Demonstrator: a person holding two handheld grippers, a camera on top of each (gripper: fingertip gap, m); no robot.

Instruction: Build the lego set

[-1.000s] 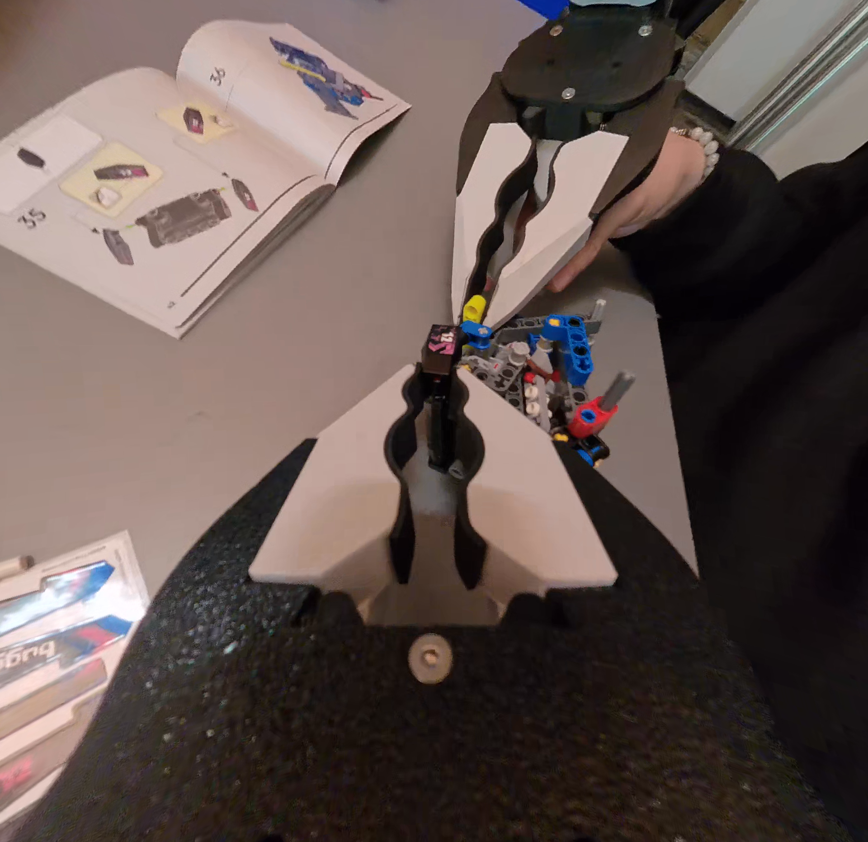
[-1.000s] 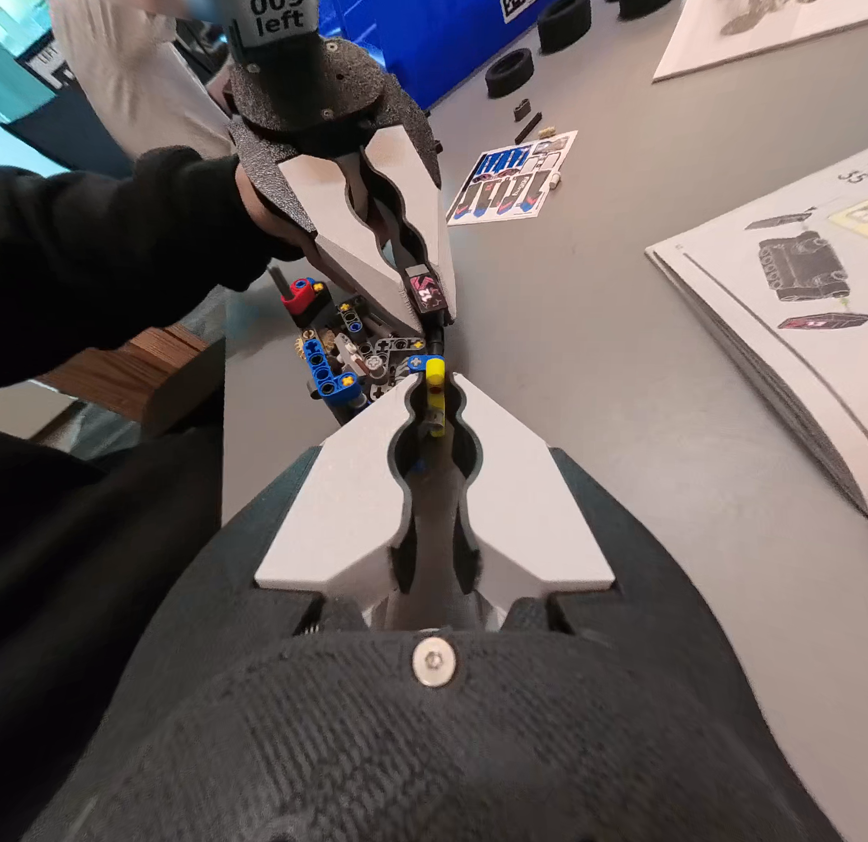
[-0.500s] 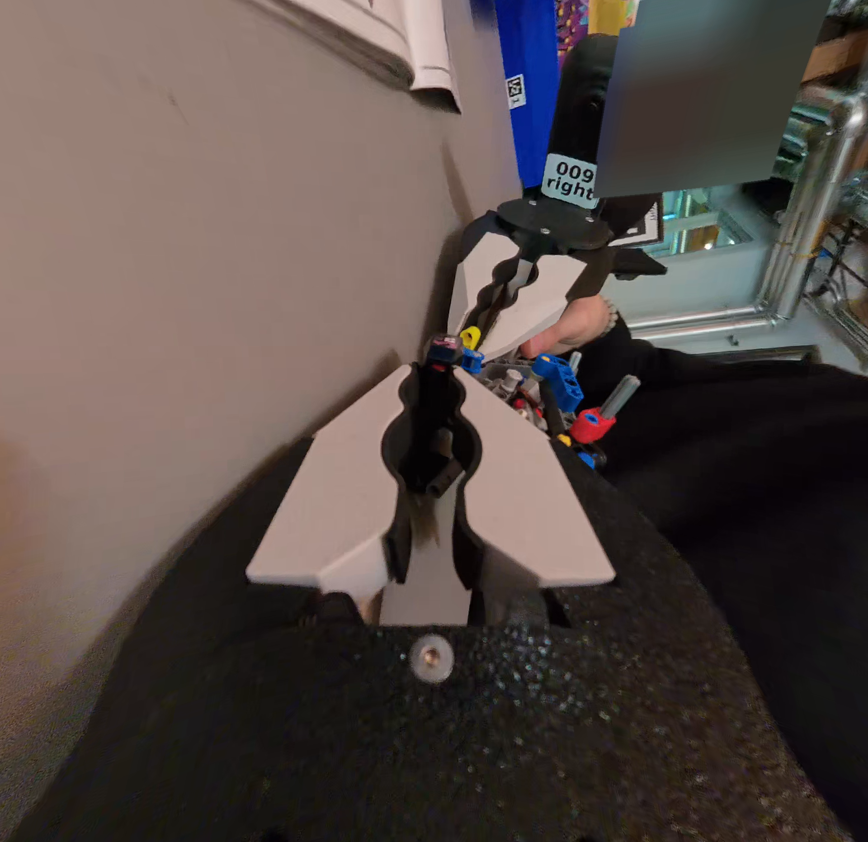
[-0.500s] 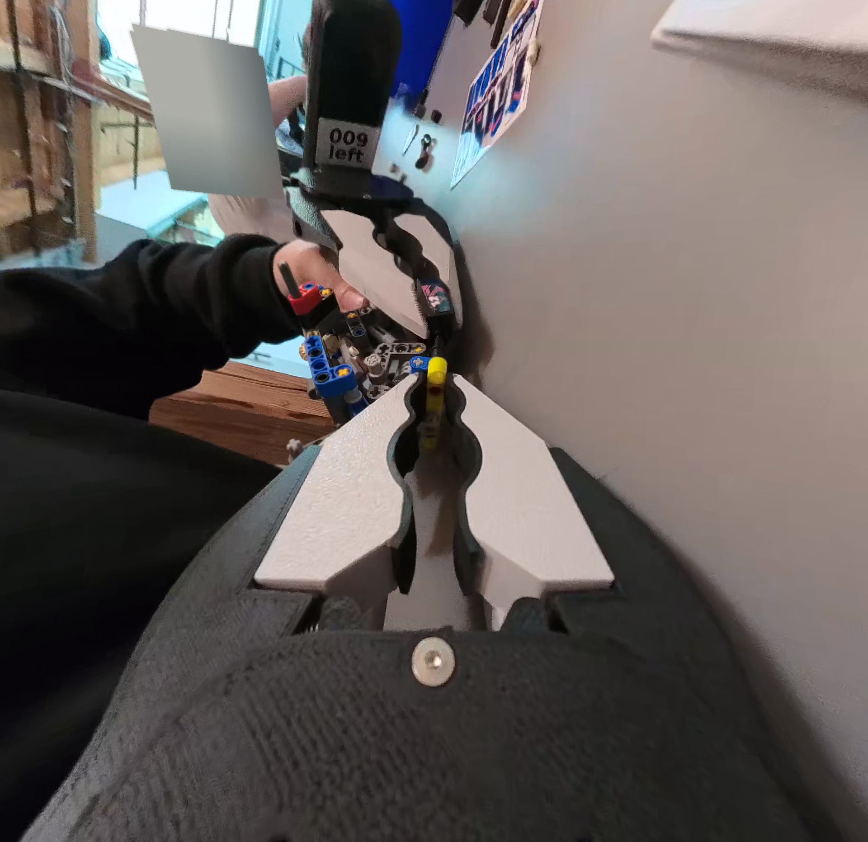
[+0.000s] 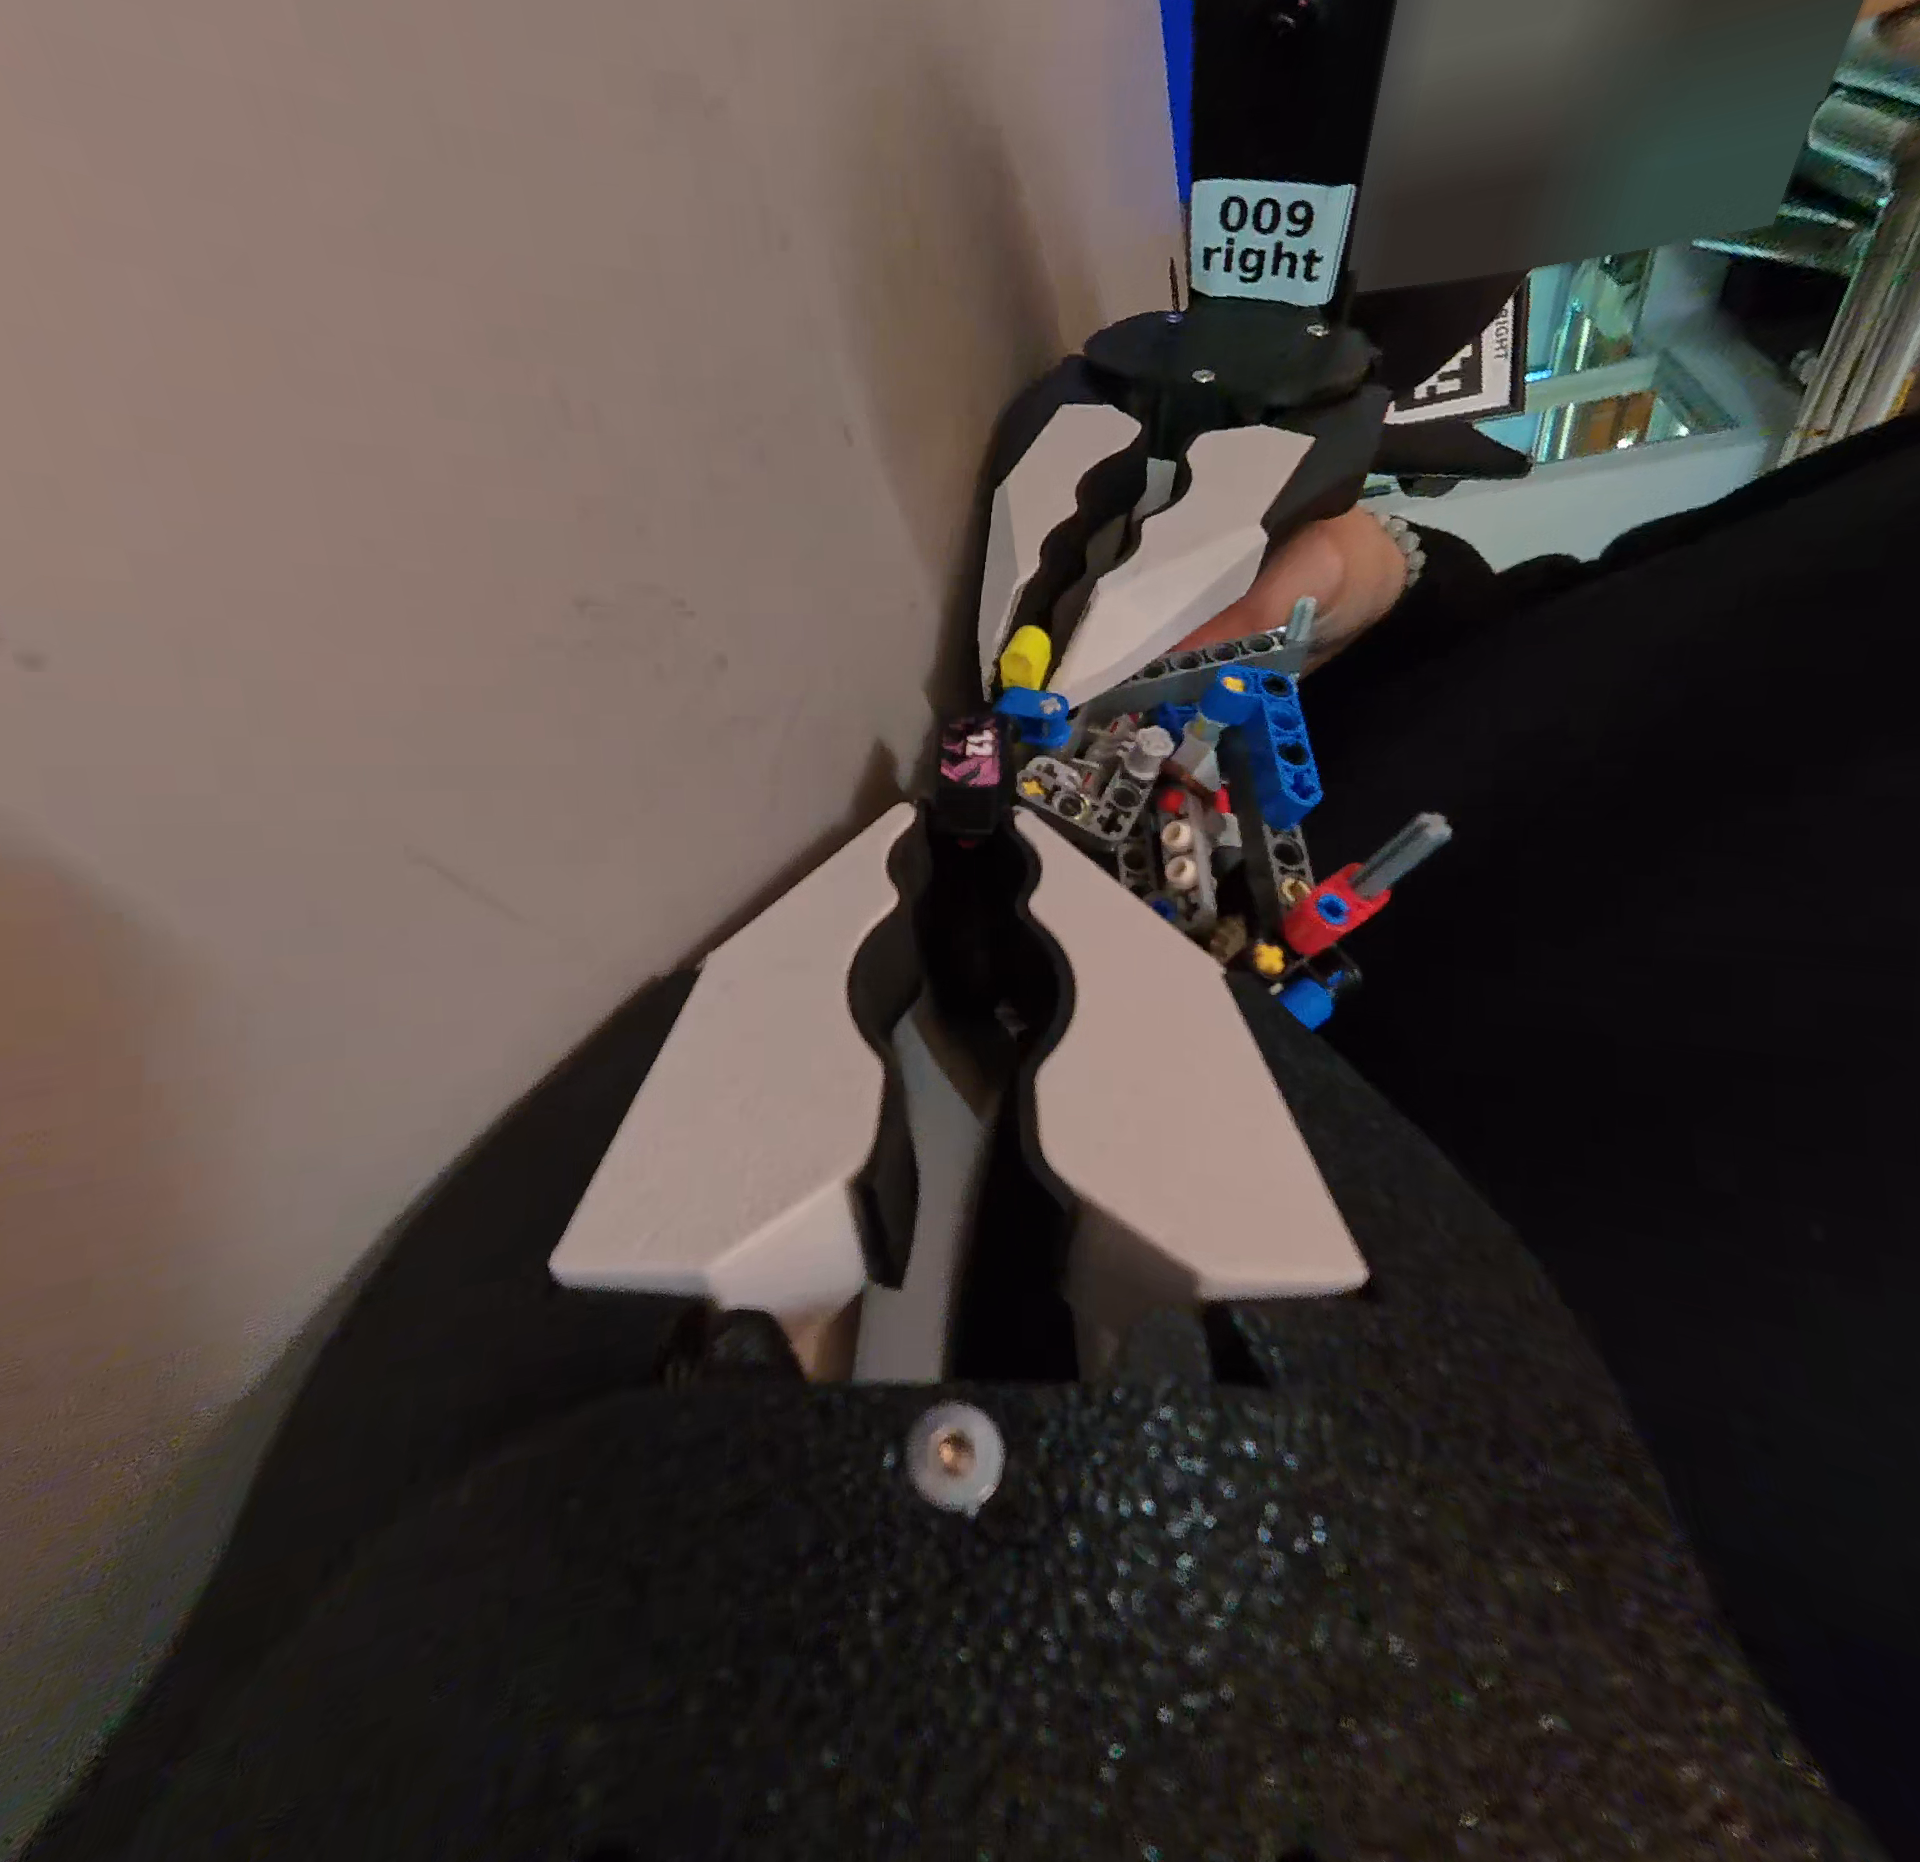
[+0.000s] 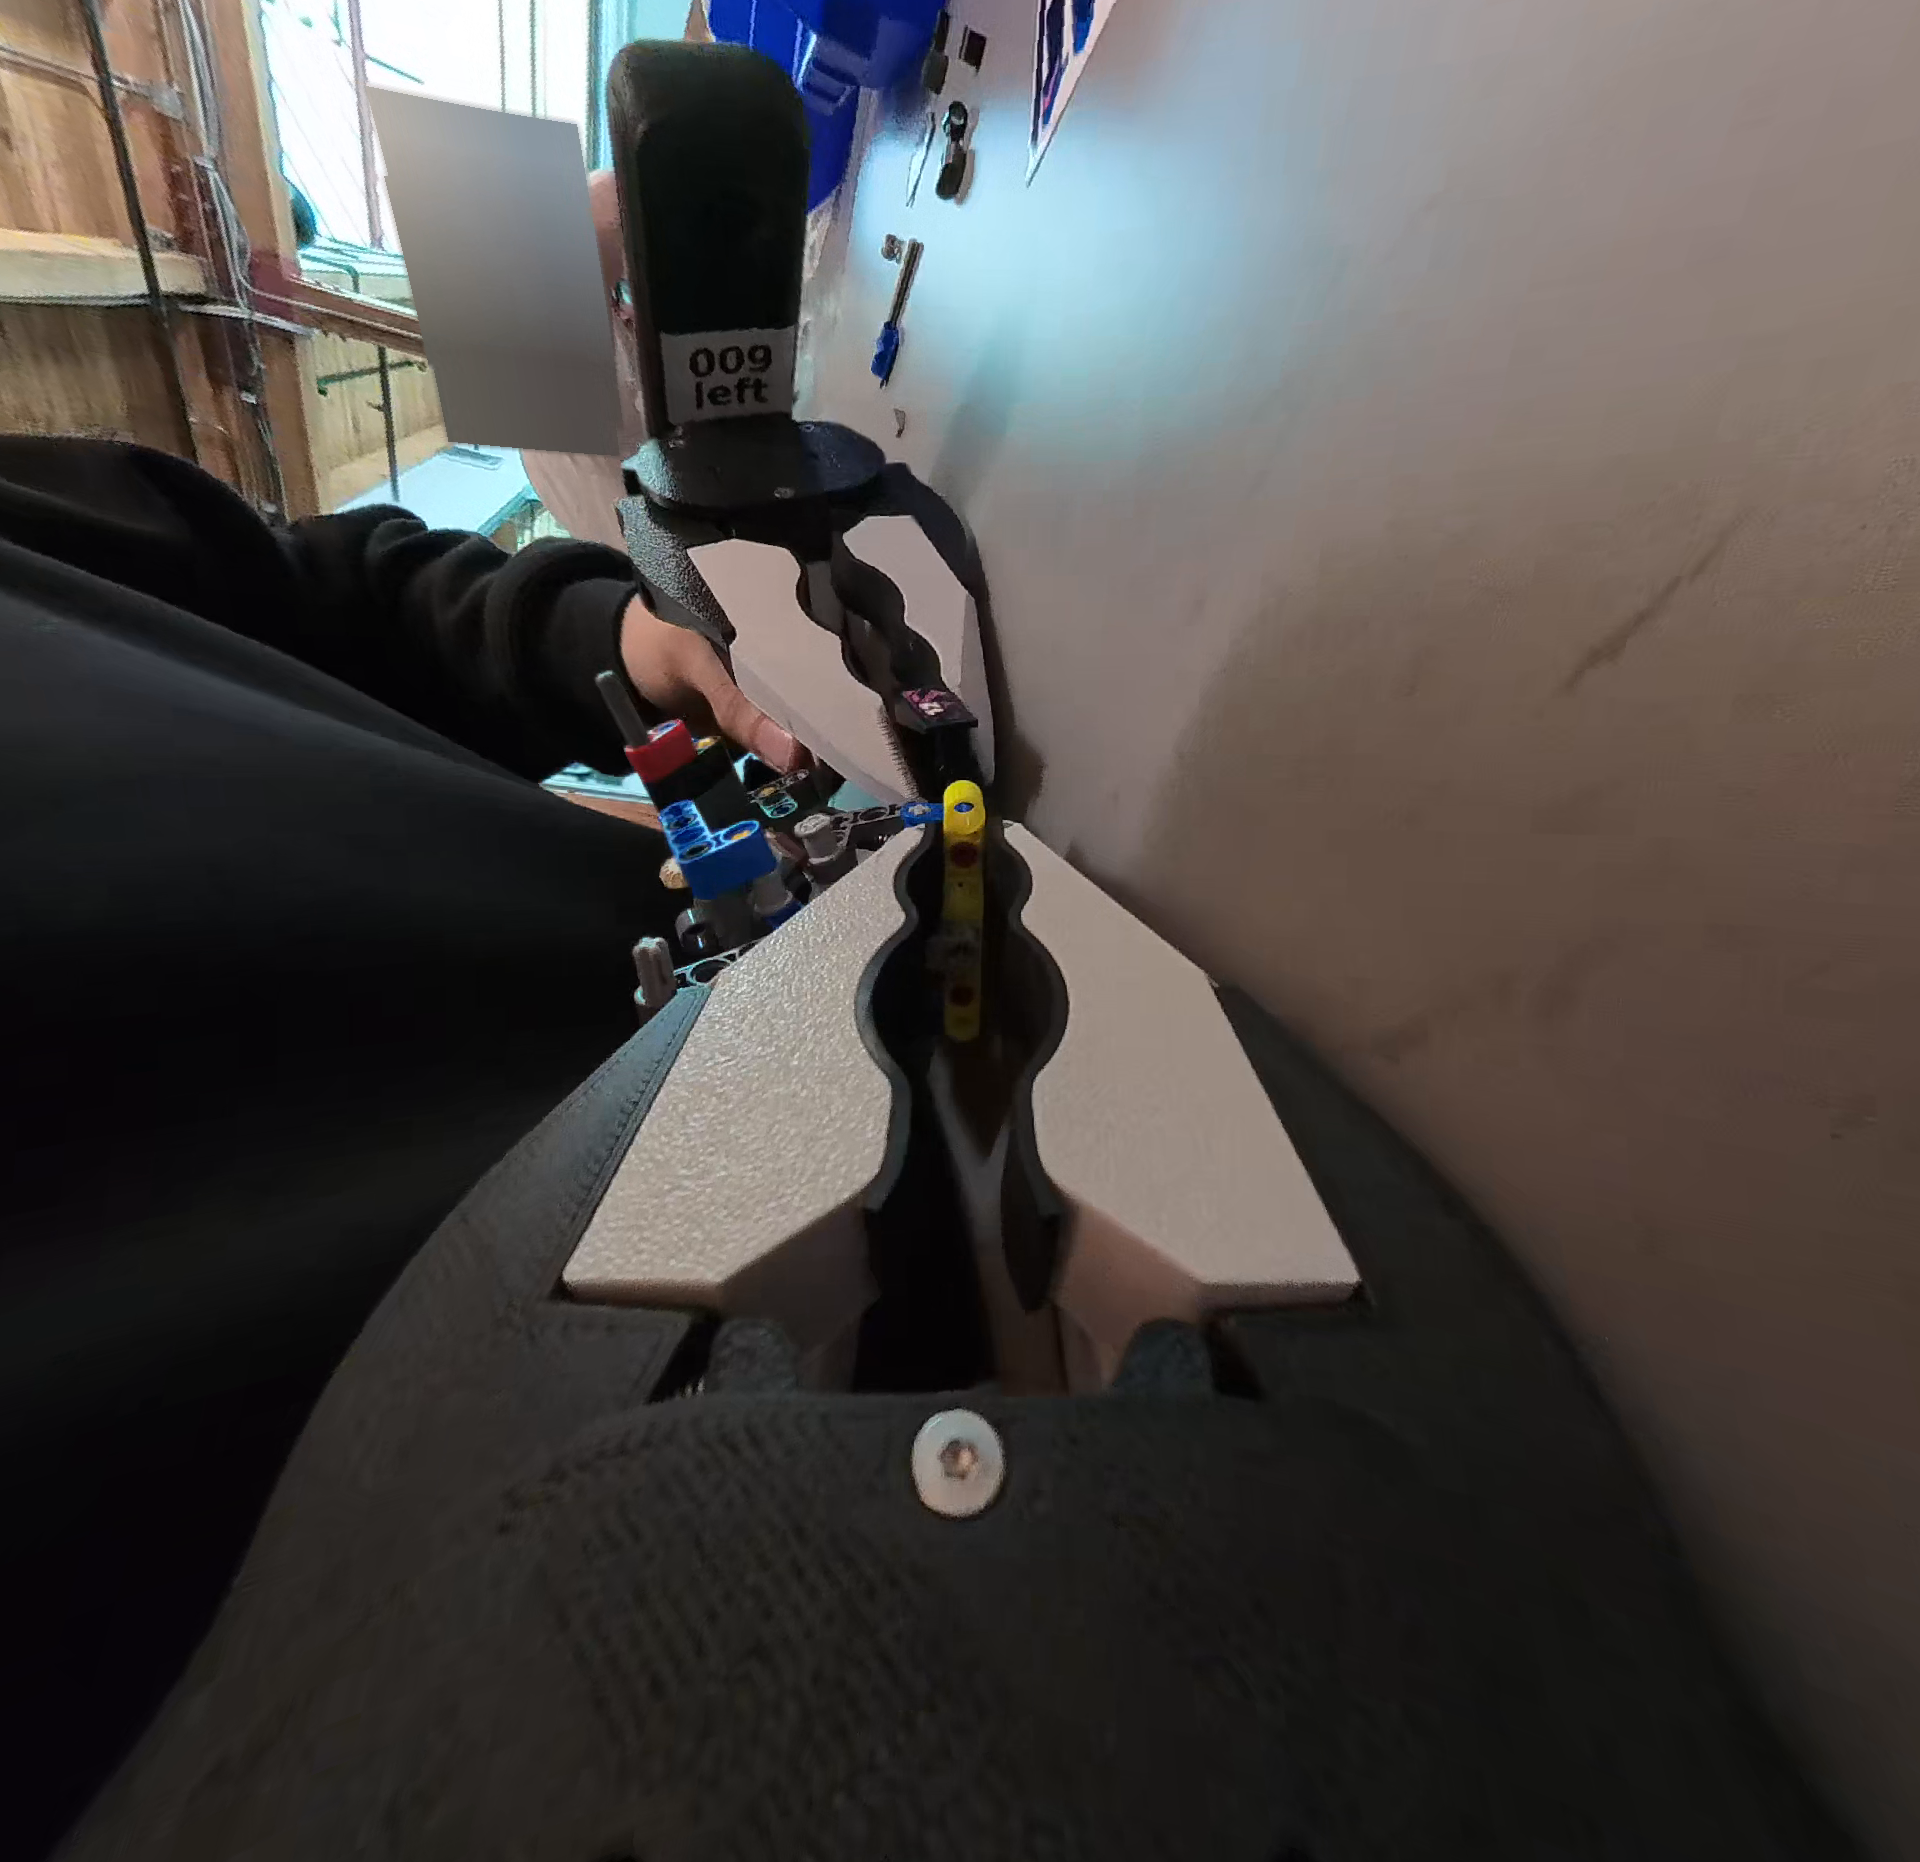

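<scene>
The left gripper (image 5: 966,825) is clamped on a black piece with a pink sticker (image 5: 971,763), and the right gripper (image 6: 961,846) pinches a yellow beam (image 6: 962,919). Both pieces belong to one toy-brick model (image 5: 1195,804), held up beside the grey table (image 5: 468,462). It looks light and stiff, yet its pinned joints could pop apart, so the solid beams seem safest to hold.

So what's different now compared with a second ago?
Both grippers have tipped over together, carrying the brick model with them: the table that lay flat below now stands like a wall beside them, and the open booklet has left the views. Unchanged: the left gripper keeps its grip on the black piece, the right gripper on the yellow beam, tips facing each other.
</scene>
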